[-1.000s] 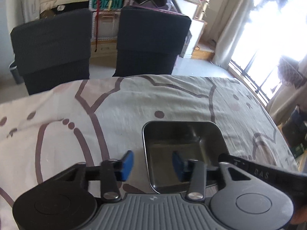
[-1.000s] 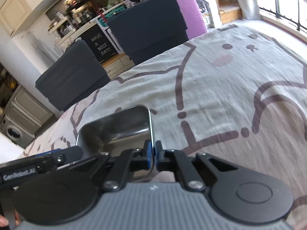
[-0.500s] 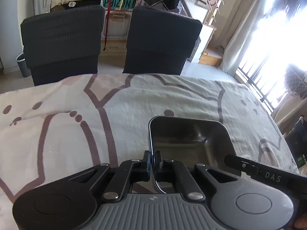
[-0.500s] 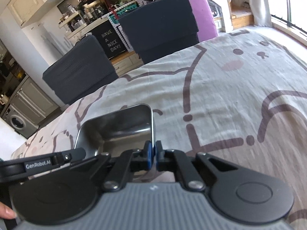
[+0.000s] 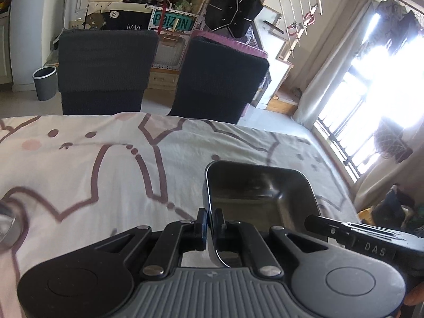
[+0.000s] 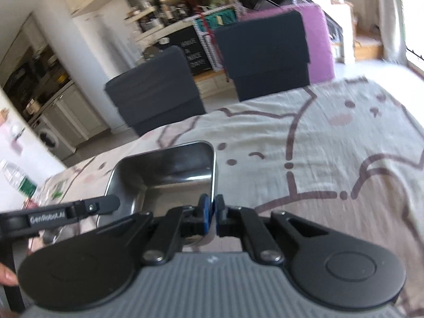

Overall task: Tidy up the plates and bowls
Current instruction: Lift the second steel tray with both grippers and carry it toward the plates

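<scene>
A square steel tray with rounded corners is held above the patterned tablecloth. My left gripper is shut on the tray's left rim near its front corner. In the right wrist view my right gripper is shut on the right rim of the same tray. The other gripper's arm shows across each view, at the right in the left wrist view and at the left in the right wrist view. The tray is empty inside.
The tablecloth with brown cat outlines covers the table. Two dark chairs stand at the far edge. A shiny round metal object sits at the left edge. A bottle and packets lie at the table's left.
My left gripper closed on the tray's left rim. Both grippers then lifted the tray, and the views tilted up toward the room.
</scene>
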`<move>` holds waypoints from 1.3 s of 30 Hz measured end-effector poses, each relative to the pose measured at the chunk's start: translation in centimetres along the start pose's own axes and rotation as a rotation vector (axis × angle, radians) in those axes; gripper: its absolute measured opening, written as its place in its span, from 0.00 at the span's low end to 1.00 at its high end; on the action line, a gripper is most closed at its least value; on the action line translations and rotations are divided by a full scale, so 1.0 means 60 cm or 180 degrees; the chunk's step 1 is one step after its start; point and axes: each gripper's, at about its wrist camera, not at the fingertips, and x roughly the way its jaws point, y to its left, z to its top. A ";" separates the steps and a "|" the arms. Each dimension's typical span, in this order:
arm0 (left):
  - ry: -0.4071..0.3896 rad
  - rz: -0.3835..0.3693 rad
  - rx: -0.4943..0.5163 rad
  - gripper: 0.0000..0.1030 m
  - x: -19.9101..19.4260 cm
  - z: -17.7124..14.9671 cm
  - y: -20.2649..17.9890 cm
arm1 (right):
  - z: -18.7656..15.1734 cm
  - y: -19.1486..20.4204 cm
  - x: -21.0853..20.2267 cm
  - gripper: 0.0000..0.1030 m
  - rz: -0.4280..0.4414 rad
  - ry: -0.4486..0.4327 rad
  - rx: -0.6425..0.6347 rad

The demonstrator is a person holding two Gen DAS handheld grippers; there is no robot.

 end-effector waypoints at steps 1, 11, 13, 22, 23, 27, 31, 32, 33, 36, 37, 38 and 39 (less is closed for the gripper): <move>-0.0020 -0.0015 0.0047 0.05 -0.019 -0.005 -0.011 | -0.005 0.007 -0.019 0.07 -0.0015 0.0009 -0.0053; -0.0039 -0.0451 0.0319 0.09 -0.138 -0.108 -0.091 | -0.078 -0.004 -0.209 0.07 -0.0001 -0.0128 -0.0129; 0.0012 -0.0521 0.0363 0.10 -0.141 -0.133 -0.104 | -0.100 -0.014 -0.230 0.07 -0.0062 -0.0104 -0.0186; 0.0288 -0.0653 0.0485 0.11 -0.103 -0.199 -0.149 | -0.191 -0.079 -0.261 0.07 -0.0215 0.0051 0.0003; 0.0307 -0.0655 0.0505 0.11 -0.098 -0.202 -0.154 | -0.195 -0.082 -0.259 0.07 -0.0246 0.0076 -0.0010; 0.0417 -0.0660 0.0620 0.12 -0.081 -0.221 -0.170 | -0.210 -0.097 -0.268 0.07 -0.0321 0.0103 0.0009; 0.0525 -0.0638 0.0697 0.12 -0.067 -0.237 -0.180 | -0.220 -0.101 -0.269 0.07 -0.0405 0.0175 -0.0020; 0.0551 -0.0631 0.0707 0.12 -0.063 -0.240 -0.181 | -0.223 -0.102 -0.267 0.07 -0.0426 0.0206 -0.0038; 0.0576 -0.0628 0.0717 0.12 -0.059 -0.244 -0.182 | -0.226 -0.102 -0.265 0.07 -0.0446 0.0232 -0.0056; 0.0629 -0.0615 0.0781 0.12 -0.050 -0.254 -0.188 | -0.225 -0.103 -0.264 0.07 -0.0509 0.0273 -0.0098; 0.0637 -0.0618 0.0804 0.12 -0.048 -0.257 -0.190 | -0.225 -0.103 -0.263 0.07 -0.0527 0.0284 -0.0105; 0.0641 -0.0621 0.0820 0.12 -0.047 -0.259 -0.192 | -0.226 -0.104 -0.265 0.07 -0.0544 0.0290 -0.0107; 0.0637 -0.0624 0.0830 0.12 -0.045 -0.261 -0.193 | -0.225 -0.106 -0.266 0.07 -0.0561 0.0289 -0.0108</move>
